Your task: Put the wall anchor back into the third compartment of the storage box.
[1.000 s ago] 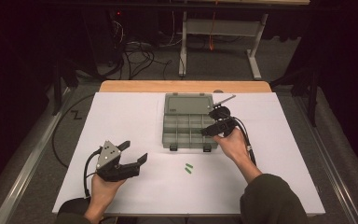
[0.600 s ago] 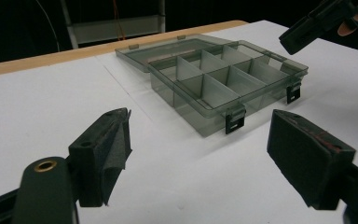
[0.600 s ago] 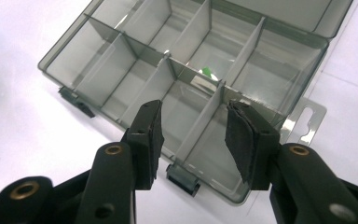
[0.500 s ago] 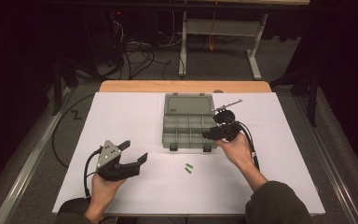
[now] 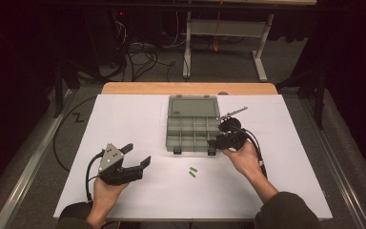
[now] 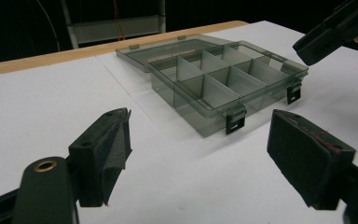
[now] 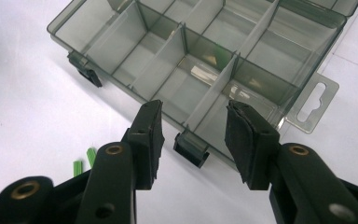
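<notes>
Two green pieces [image 7: 84, 161] lie left of and behind the right gripper [image 7: 193, 140], whose half-open, empty jaws straddle a latch [image 7: 191, 148] of the compartment box [image 5: 193, 129]. Jaws should be swung back, lowered squarely over one piece. Left gripper [image 6: 198, 154] is held wide, empty.

The organizer box [image 7: 205, 70] is smoky grey see-through plastic, smooth and glossy, with light glinting off its dividers; its latches [image 7: 191, 148] are darker, opaque plastic. The table [image 5: 276, 186] wears a white matt sheet, paper-like and smooth, and a strip of pale bare wood [image 5: 186, 88] shows at its far edge. Two small green pieces [image 5: 192, 171] look like ribbed plastic. The right tool [image 7: 193, 135] is matt black plastic with brass-coloured metal eyelets, and the left tool [image 6: 200, 144] has dull, slightly rough rubbery pads [image 6: 303, 154]
</notes>
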The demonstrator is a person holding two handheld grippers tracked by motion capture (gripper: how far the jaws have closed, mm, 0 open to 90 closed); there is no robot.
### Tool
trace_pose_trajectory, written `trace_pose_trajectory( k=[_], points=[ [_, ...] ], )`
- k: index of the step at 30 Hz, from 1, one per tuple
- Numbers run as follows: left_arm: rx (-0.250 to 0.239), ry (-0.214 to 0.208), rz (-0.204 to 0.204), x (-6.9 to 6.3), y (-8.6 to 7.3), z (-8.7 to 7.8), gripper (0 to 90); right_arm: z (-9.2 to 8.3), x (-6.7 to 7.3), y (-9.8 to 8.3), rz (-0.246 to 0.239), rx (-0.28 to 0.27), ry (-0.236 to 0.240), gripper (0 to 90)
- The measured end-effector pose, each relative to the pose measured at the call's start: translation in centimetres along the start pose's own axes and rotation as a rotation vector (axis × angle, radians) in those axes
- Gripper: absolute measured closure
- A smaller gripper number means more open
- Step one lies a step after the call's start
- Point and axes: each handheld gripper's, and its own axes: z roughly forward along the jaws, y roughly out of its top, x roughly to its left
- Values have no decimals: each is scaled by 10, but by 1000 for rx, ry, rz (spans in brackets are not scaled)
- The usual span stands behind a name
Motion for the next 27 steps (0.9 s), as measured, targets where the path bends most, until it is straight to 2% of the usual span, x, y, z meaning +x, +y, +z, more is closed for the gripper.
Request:
trace_pose_trajectory(
  k=[27],
  points=[
    [-7,4,-6,1,0,-1,218,3,16,-15,-45,44,47,627]
  ],
)
